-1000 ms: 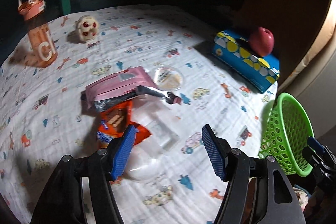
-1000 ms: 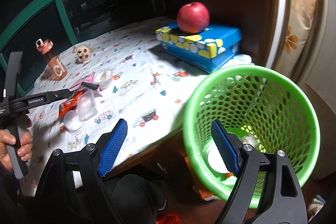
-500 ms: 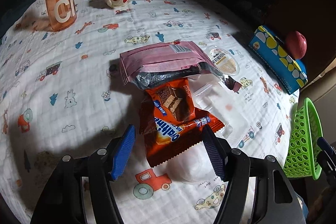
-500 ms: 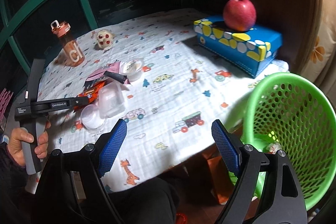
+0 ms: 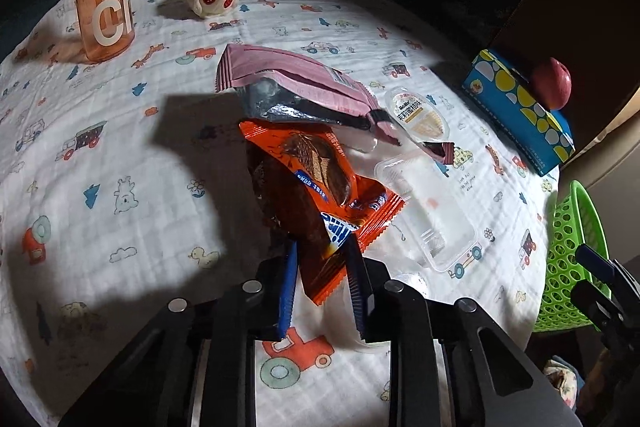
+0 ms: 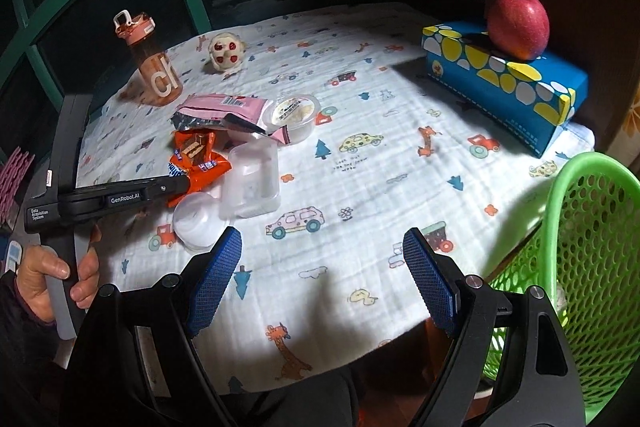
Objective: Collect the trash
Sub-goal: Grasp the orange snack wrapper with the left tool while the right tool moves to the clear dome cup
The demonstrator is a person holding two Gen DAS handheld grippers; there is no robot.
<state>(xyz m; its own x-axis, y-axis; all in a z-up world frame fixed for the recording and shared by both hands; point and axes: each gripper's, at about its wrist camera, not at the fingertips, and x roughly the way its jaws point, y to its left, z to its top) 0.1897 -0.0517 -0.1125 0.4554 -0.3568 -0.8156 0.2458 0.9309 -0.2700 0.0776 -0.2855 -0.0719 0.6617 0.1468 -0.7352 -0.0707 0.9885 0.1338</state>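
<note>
The left gripper (image 5: 322,269) is closing its blue-padded jaws on one crinkled orange foil snack wrapper (image 5: 320,187), whose near end sits pinched between them. It lies in the trash heap toward the left edge of the round table with a white cartoon-print cloth (image 6: 360,155). Also in the heap – one pink foil bag (image 5: 296,83), one sealed pudding cup (image 5: 420,117), one clear plastic tray (image 5: 430,211), one white round lid (image 6: 196,221). The right gripper (image 6: 322,277) hovers wide and empty over the near edge. One green mesh basket (image 6: 596,247) stands off the right edge. Along the far edge are one orange drinking bottle (image 6: 154,67), one cream ball toy (image 6: 226,53), and one blue spotted box (image 6: 504,83) with one red apple (image 6: 518,25) on it.
</note>
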